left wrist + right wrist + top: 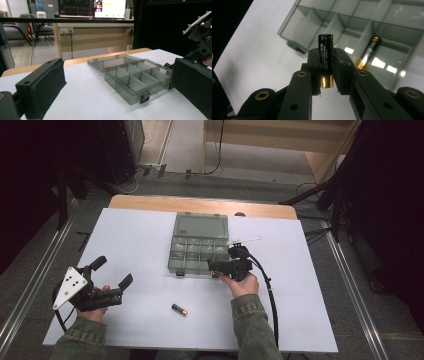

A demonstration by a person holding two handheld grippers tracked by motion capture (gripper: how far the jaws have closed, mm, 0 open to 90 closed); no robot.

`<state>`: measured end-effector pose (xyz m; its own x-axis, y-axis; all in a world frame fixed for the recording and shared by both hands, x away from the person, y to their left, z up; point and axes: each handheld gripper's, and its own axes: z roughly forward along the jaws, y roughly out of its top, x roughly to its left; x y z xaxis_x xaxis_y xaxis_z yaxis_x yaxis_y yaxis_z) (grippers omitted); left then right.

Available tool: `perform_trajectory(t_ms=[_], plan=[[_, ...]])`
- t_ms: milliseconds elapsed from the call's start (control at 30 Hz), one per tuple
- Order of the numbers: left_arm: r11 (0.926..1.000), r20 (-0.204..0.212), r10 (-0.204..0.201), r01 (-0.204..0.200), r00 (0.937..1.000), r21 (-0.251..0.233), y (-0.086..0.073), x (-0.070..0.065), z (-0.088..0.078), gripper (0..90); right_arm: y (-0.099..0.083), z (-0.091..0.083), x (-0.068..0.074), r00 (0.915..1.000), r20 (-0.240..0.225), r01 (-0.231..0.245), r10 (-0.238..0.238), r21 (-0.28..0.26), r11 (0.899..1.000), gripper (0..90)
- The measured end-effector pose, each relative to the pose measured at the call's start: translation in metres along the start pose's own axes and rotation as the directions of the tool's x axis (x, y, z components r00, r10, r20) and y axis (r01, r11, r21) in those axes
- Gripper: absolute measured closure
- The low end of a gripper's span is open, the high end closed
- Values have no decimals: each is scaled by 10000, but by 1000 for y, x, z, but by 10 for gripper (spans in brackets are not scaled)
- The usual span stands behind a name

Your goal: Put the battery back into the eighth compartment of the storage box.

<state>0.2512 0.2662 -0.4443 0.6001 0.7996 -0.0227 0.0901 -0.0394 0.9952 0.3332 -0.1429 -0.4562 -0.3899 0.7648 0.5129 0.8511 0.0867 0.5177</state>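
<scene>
Right claw (325,72): your jaws are clamped on a black battery with a gold end (325,58), held upright between the pads, just at the near edge of the organiser.
Right gripper view: it gives you what the high view cannot, namely the print on the held cell and a second battery (369,53) lying slantwise in one compartment.
High view: your right claw (216,266) sits at the front right corner of the organiser box (197,245); a third battery (179,309) lies loose on the white bench (140,245), near your right sleeve.
Left claw (112,271): jaws apart, nothing between them, resting at the bench's left side, well apart from the box.
Left gripper view: shows the box (132,75) side-on, with its lid flat behind it.
Box: smoky clear plastic, thin dividers, small dark latches.
Pads: matte black, blocky.
</scene>
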Motion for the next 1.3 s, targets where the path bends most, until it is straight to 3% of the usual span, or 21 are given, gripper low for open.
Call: perform_trajectory(t_ms=[200,333,500,767,800,833,933,967,1033,1100,1300], plan=[[10000,39,37,-37,10000,41,0,0,1,0,0,-6,-15,9959,218,-871,880,-376,9955,779],[10000,25,19,-19,10000,47,0,0,0,0,1,-9,-19,9851,368,-1658,1679,-561,9846,778],[10000,15,-4,4,10000,50,0,0,0,0,3,-10,-22,9774,512,-2011,2049,-698,9771,778],[10000,1,5,-5,10000,63,0,0,0,0,4,-8,-23,9772,429,-2041,2078,-775,9759,776],[10000,12,15,-15,10000,57,0,0,0,0,4,-7,-24,9757,406,-2114,2152,-821,9739,655],[10000,6,13,-13,10000,54,0,0,0,0,4,-6,-24,9742,392,-2181,2221,-864,9721,590],[10000,4,-8,8,10000,28,0,0,0,0,4,-7,-24,9750,264,-2171,2208,-1021,9708,474],[10000,5,-23,23,10000,0,0,0,0,0,4,-8,-24,9780,364,-2002,2055,-1151,9730,406],[10000,22,-27,27,10000,-13,0,-1,0,0,4,-11,-21,9855,312,-1616,1669,-1294,9783,130],[10000,23,-22,22,10000,4,0,-1,0,0,2,-14,-17,9918,397,-1143,1214,-1473,9825,0],[10000,33,-39,39,10000,-8,-1,-1,0,0,0,-21,-7,9976,93,-661,683,-1492,9866,0]])
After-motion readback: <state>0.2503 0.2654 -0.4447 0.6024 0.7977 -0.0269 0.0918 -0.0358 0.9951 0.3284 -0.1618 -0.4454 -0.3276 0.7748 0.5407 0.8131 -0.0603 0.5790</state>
